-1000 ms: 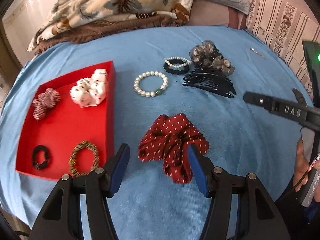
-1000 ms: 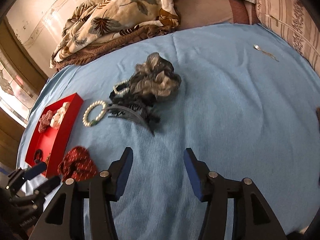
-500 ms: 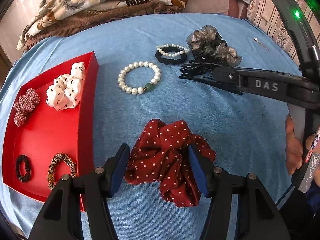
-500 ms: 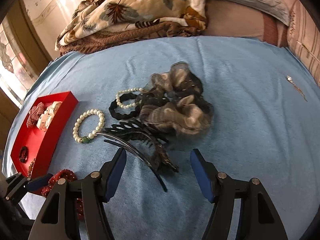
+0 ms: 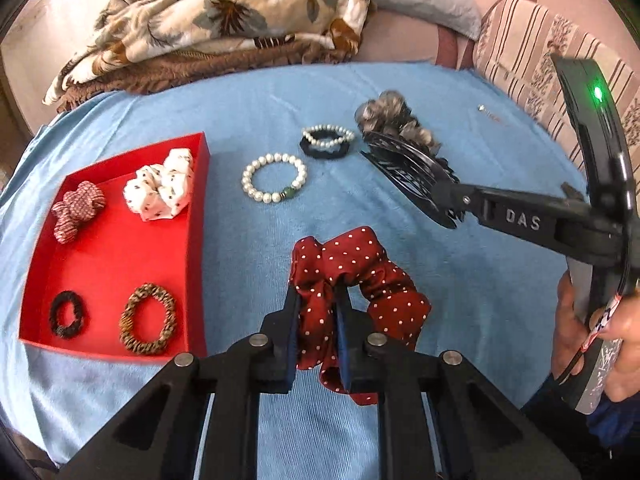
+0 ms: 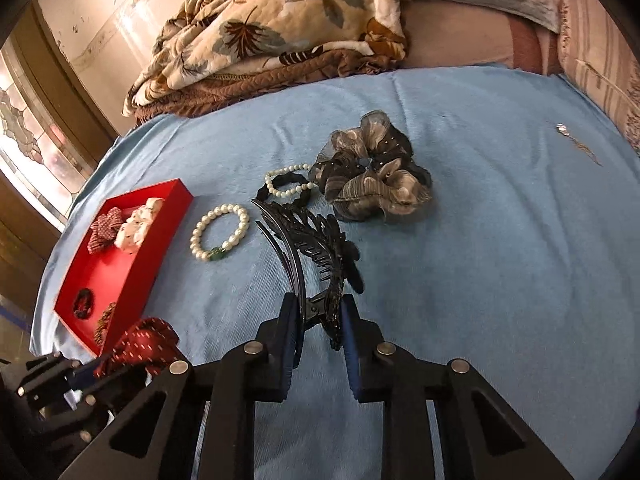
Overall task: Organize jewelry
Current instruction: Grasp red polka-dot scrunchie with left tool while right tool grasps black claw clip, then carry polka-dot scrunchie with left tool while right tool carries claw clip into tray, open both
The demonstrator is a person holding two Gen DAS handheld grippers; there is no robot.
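Note:
My left gripper [image 5: 317,300] is shut on a dark red polka-dot scrunchie [image 5: 372,276] on the blue bedspread, just right of the red tray [image 5: 192,248]. My right gripper [image 6: 320,308] is shut on the near end of a black hair claw clip [image 6: 316,240]; it shows in the left wrist view too [image 5: 408,168]. A pearl bracelet with a green bead [image 5: 274,182], a black band with a small pearl string [image 5: 326,142] and a grey organza scrunchie [image 6: 372,172] lie loose on the bed.
The tray holds a white scrunchie [image 5: 162,190], a red checked bow [image 5: 76,210], a small black hair tie [image 5: 66,314] and a leopard-print hair tie [image 5: 148,318]. Folded blankets [image 5: 208,28] lie at the bed's far side. A small hairpin [image 6: 576,140] lies far right.
Both grippers went from open to shut: the left closed on the red scrunchie, the right moved in and closed on the black claw clip.

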